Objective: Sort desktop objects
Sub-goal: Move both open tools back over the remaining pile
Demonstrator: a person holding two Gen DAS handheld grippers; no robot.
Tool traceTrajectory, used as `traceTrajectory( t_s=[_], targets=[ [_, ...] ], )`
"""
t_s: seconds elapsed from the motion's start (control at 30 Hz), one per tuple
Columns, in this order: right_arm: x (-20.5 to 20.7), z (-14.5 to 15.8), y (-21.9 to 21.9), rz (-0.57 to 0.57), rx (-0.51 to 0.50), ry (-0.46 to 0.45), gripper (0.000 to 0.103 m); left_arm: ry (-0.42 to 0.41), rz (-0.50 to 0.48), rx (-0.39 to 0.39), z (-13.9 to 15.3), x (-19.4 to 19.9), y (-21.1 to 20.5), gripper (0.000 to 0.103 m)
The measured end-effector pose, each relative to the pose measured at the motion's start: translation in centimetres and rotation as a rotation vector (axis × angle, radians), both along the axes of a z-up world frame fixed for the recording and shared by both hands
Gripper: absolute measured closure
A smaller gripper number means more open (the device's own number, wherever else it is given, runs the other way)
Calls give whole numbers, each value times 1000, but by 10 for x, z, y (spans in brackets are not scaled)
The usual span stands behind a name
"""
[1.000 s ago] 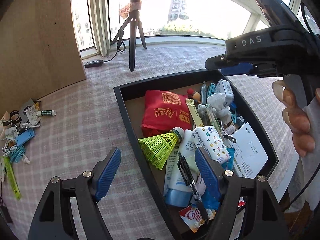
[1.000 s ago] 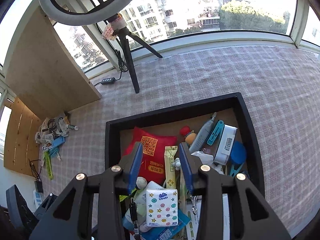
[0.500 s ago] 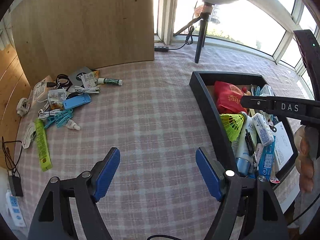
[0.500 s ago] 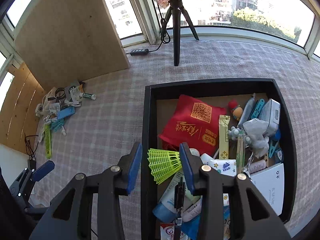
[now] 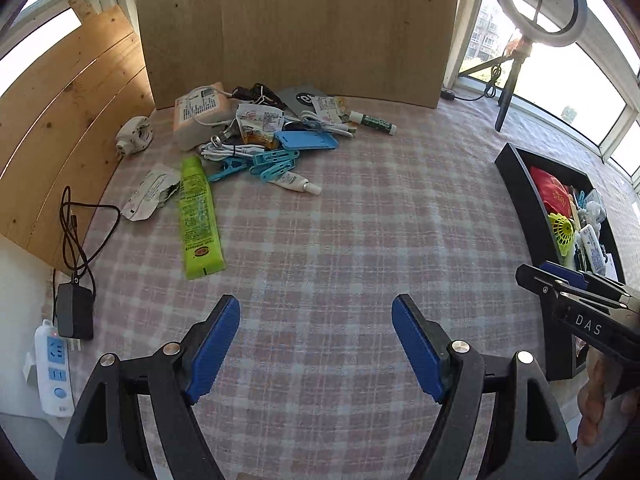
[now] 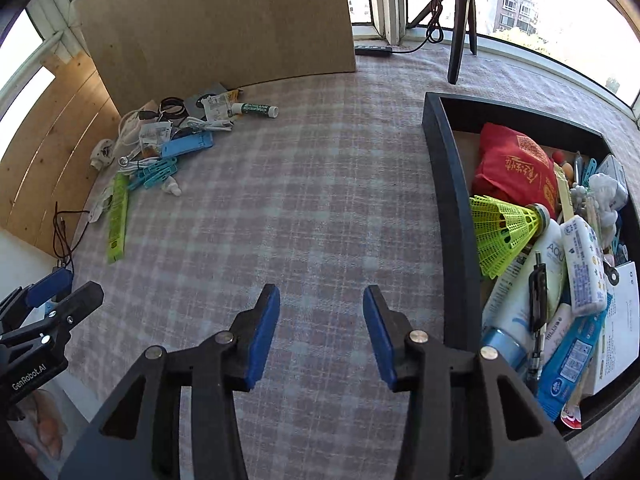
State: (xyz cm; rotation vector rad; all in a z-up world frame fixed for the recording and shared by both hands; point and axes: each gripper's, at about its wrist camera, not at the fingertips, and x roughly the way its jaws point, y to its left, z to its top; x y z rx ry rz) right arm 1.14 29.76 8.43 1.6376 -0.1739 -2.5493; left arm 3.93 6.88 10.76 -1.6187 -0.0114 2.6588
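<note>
Your left hand-held gripper [image 5: 316, 344] and right hand-held gripper [image 6: 322, 332] both hang spread over bare checked tablecloth [image 5: 360, 220]. Nothing blocks the long green flat packet [image 5: 199, 219]. It lies lengthwise toward you, beside the clutter of blue clips [image 5: 272, 161].

A ring light [image 5: 538, 4] stands on a black tripod [image 6: 460, 20] by the window. A white power strip [image 5: 54, 372] carries a black adapter [image 5: 74, 316], its cable [image 5: 76, 224] looping beside leaning wooden boards [image 5: 296, 28].
</note>
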Motion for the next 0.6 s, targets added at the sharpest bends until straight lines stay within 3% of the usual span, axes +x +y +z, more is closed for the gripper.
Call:
traceTrajectory(
  t_s=[0.23, 0.6],
  targets=[
    [9, -9, -41, 22, 2, -2, 59, -42, 51, 18, -14, 3, -37, 24],
    [7, -19, -64, 2, 35, -8, 56, -49, 2, 34, -27, -7, -50, 23]
  ],
)
